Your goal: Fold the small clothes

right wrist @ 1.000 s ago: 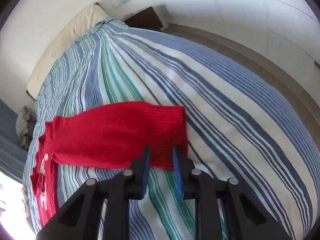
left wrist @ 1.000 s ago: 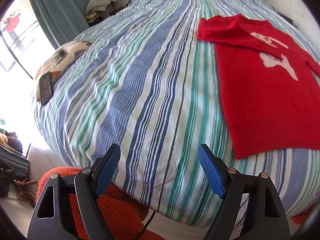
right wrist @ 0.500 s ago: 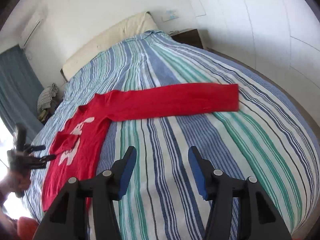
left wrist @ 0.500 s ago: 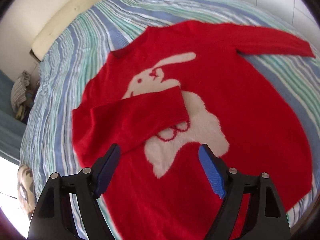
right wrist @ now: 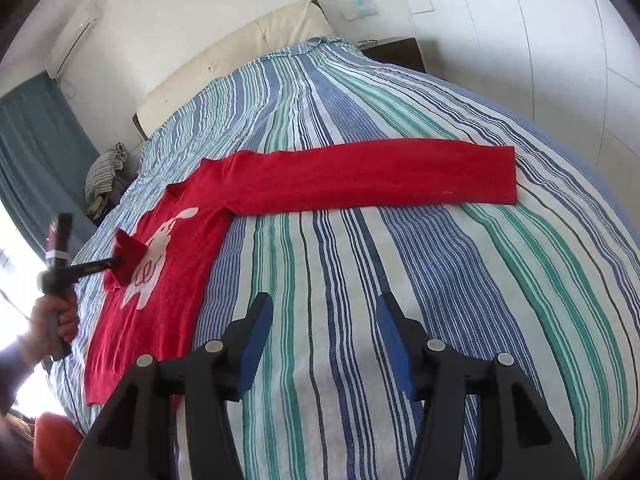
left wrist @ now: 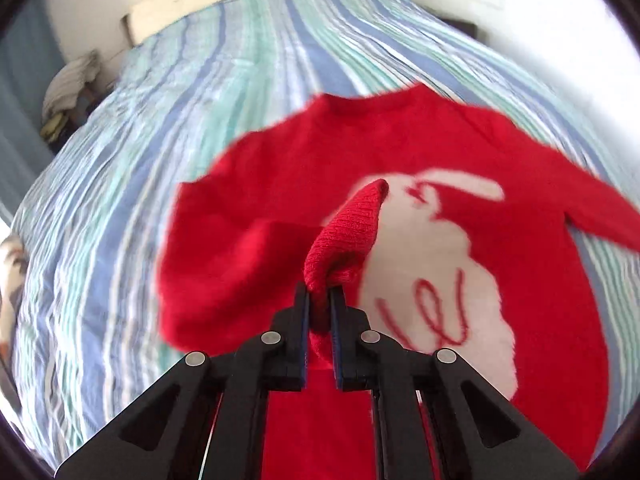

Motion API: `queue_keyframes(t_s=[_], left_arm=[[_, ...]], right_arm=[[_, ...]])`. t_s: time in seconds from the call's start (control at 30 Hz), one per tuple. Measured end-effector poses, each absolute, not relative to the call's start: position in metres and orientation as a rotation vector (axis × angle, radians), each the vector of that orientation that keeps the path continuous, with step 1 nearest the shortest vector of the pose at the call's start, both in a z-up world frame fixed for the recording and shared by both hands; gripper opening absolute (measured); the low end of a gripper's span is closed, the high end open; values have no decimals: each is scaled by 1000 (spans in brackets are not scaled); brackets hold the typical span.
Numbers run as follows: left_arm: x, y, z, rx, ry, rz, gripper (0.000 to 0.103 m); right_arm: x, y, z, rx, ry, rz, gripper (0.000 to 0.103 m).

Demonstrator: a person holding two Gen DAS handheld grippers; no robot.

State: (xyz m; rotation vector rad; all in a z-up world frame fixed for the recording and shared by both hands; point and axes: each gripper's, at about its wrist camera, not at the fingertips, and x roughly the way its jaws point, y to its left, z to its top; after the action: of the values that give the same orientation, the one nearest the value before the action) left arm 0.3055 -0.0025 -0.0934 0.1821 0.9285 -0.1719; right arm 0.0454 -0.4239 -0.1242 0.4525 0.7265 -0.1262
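The left gripper (left wrist: 320,300) is nearest: its jaws have just been closing and now pinch the ribbed cuff (left wrist: 352,232) of one sleeve, lifted clear over the chest of the red sweater (left wrist: 280,184). The right wrist view confirms it: the person's hand (right wrist: 52,316) holds that tool at the bed's edge with the cuff bunched at its tip. The right gripper (right wrist: 324,344) holds nothing; its blue pads stand part-spread over bare striped bedcover (right wrist: 460,280), well short of the garment.

The sweater lies face up, flat on the bed, with its white rabbit motif (right wrist: 156,248) showing. The other sleeve (right wrist: 372,176) runs straight out to the side, fully extended and unfolded. Beyond it are the pillow (right wrist: 248,52) and wall.

Assessment: early stage. One sleeve is in hand but not yet laid in a finished fold. Outstanding: place that sleeve, bring in the extended sleeve, then fold the body.
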Motion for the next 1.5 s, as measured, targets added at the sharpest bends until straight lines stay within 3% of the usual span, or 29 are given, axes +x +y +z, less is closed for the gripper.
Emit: queue_keyframes(t_s=[0.2,0.33,0.67,1.0,1.5], left_arm=[[314,231,-57,-202,897,352,8],[303,308,-82,-227,946,529,7],[318,303,-167,-319,1090,526,7],[303,312,-178,-412,1018,478,8],[294,333,-187,-537,986,391,11]], right_arm=[[57,-403,-132,359,779,-95,54],[63,-384,-139,286,816,-76,54],[74,-355,-165,142,935,-70,56],[72,-358,-172,194,959,-58,67],[74,-359,-176,220,957,-37,72]])
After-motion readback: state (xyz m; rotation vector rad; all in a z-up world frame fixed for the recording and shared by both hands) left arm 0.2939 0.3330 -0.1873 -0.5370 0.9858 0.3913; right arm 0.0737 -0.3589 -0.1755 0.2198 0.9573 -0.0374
